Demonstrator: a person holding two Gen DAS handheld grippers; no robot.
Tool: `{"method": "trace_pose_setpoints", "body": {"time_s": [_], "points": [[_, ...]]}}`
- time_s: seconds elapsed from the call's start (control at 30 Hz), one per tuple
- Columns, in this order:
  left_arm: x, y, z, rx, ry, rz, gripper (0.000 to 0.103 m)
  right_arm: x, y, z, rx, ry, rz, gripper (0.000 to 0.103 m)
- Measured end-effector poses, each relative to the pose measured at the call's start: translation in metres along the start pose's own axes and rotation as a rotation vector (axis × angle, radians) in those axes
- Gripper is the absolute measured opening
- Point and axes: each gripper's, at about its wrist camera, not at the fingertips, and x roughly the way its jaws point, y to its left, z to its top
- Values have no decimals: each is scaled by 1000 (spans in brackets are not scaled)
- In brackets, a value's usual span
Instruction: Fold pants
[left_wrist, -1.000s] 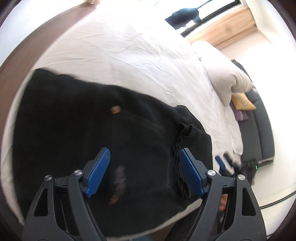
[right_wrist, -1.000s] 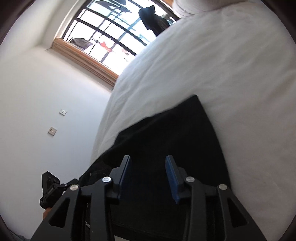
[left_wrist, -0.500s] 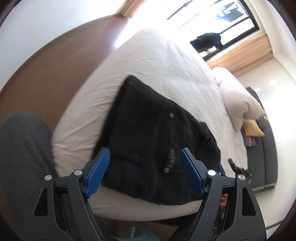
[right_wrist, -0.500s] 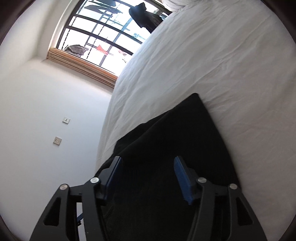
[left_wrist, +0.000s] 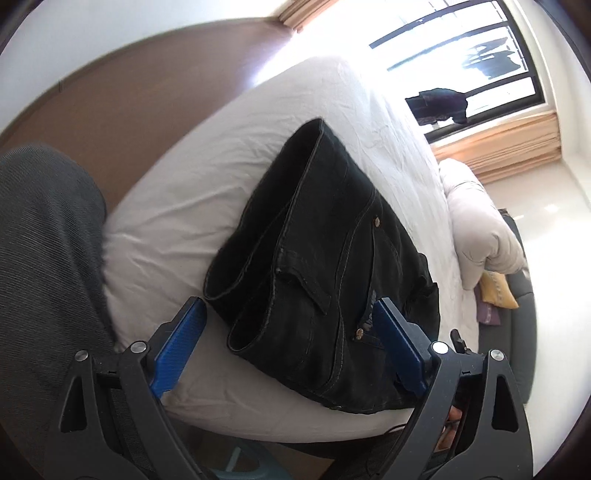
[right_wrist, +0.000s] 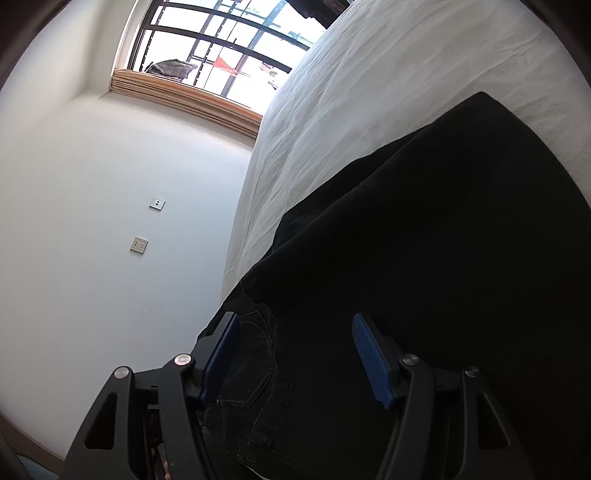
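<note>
Lying folded near the bed's (left_wrist: 236, 177) front edge, black pants (left_wrist: 332, 258), with left tool (left_wrist: 288, 332) and right tool (right_wrist: 295, 354) both spread wide, gripping nothing.

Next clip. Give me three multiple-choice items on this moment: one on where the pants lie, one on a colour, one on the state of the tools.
1. Where do the pants lie?
A. On the white bed, near its edge
B. On the floor
C. On the pillow

2. What colour are the pads on the fingers of the left tool?
A. Red
B. Blue
C. Yellow

3. How do the two tools stand?
A. Both shut on the pants
B. Left shut, right open
C. Both open, holding nothing

Key:
1 A, the folded black pants rest on the sheet close to the near edge.
2 B, both pads show blue against the black frame.
3 C, the left tool and the right tool each show a wide gap between the fingers, with no cloth pinched.
</note>
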Motion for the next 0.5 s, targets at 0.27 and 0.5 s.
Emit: {"method": "trace_pose_setpoints", "body": {"time_s": [0.27,0.5], "points": [[15,33,10,-156,-3,-129,50,6,-1,-8,-7,46,37,66],[15,42,12,-180,5,-146,19,24,4,-12,-28,109,39,66]]}}
